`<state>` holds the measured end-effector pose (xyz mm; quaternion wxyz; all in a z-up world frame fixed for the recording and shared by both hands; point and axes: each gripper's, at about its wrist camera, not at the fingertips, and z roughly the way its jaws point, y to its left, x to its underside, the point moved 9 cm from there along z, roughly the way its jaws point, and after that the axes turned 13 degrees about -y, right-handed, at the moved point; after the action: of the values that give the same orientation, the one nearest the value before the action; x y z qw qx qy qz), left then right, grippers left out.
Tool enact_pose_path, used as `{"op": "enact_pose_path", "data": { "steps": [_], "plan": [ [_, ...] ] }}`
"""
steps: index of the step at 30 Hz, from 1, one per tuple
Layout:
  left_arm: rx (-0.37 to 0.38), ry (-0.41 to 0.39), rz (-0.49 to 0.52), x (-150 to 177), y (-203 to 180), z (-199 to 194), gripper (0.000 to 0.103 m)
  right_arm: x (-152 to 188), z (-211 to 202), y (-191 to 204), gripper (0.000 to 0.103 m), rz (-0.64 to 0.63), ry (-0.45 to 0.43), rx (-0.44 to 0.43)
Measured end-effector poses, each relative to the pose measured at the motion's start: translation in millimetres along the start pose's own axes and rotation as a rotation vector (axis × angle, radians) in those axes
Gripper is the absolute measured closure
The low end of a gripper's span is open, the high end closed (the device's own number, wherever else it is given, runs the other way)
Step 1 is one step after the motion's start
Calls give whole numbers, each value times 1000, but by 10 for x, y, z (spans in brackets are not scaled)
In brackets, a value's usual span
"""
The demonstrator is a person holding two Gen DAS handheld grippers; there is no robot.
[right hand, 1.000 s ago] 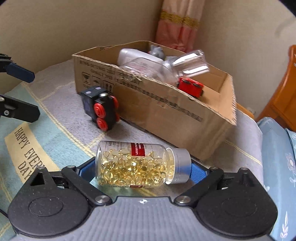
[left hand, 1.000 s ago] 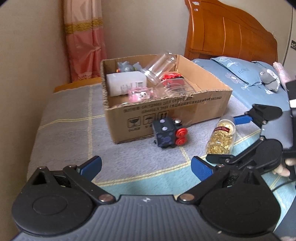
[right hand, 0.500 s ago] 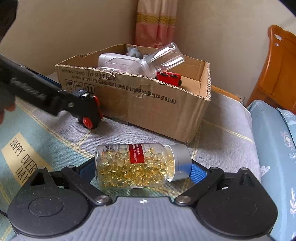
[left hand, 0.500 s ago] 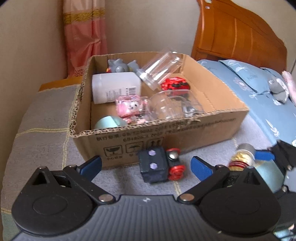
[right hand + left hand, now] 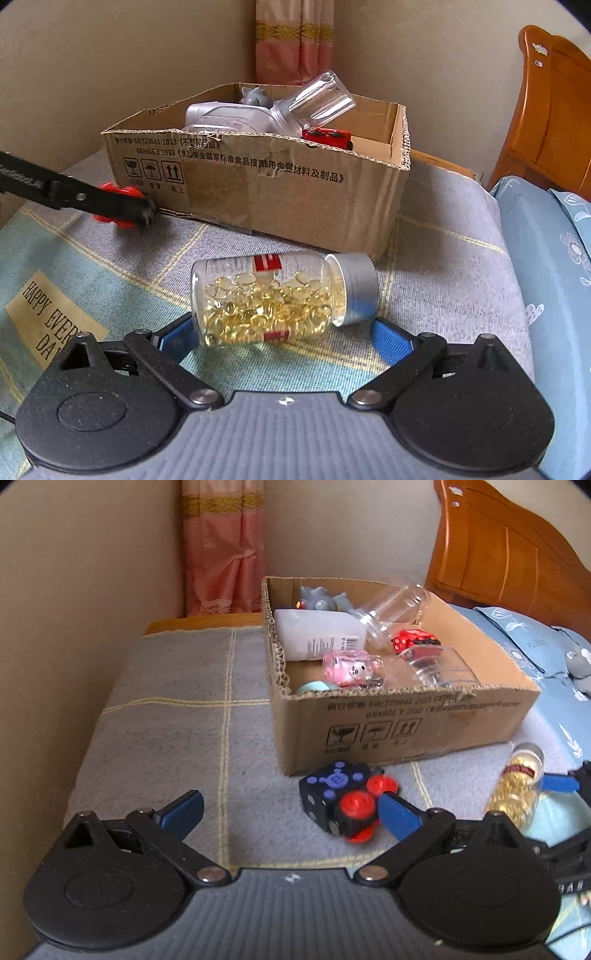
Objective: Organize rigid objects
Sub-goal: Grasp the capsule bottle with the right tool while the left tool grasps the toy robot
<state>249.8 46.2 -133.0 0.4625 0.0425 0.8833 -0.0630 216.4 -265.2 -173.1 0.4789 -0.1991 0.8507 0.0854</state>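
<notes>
A clear bottle of yellow capsules (image 5: 280, 295) with a silver cap lies sideways between the fingers of my right gripper (image 5: 284, 334), which is shut on it; it also shows in the left wrist view (image 5: 517, 786). A black cube toy with red wheels (image 5: 345, 801) sits on the blanket in front of the cardboard box (image 5: 406, 720). My left gripper (image 5: 291, 808) is open, with its right fingertip (image 5: 399, 812) touching the toy. In the right wrist view the left gripper's finger (image 5: 96, 199) covers most of the toy.
The cardboard box (image 5: 258, 184) holds a white bottle (image 5: 317, 635), clear jars (image 5: 395, 605), a pink toy (image 5: 351, 668), a red car (image 5: 413, 638) and a grey figure (image 5: 317, 598). A wooden headboard (image 5: 509, 554) and blue pillows (image 5: 546, 258) lie right. A wall is at the left.
My left gripper has moved forward and left, closing in on the black cube toy until its right fingertip reaches it. My right gripper holds the capsule bottle and has shifted its view slightly.
</notes>
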Motion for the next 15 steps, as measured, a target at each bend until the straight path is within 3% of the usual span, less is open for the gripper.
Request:
{"op": "enact_pose_path", "data": {
  "steps": [7, 12, 15],
  "plan": [
    [57, -1, 13, 76, -186, -8, 5, -6, -14, 1, 3, -10, 0, 4],
    [98, 67, -48, 161, -361, 121, 22, -8, -24, 7, 3, -11, 0, 8],
    [140, 68, -57, 149, -463, 173, 22, -14, -18, 10, 3, -10, -2, 9]
  ]
}}
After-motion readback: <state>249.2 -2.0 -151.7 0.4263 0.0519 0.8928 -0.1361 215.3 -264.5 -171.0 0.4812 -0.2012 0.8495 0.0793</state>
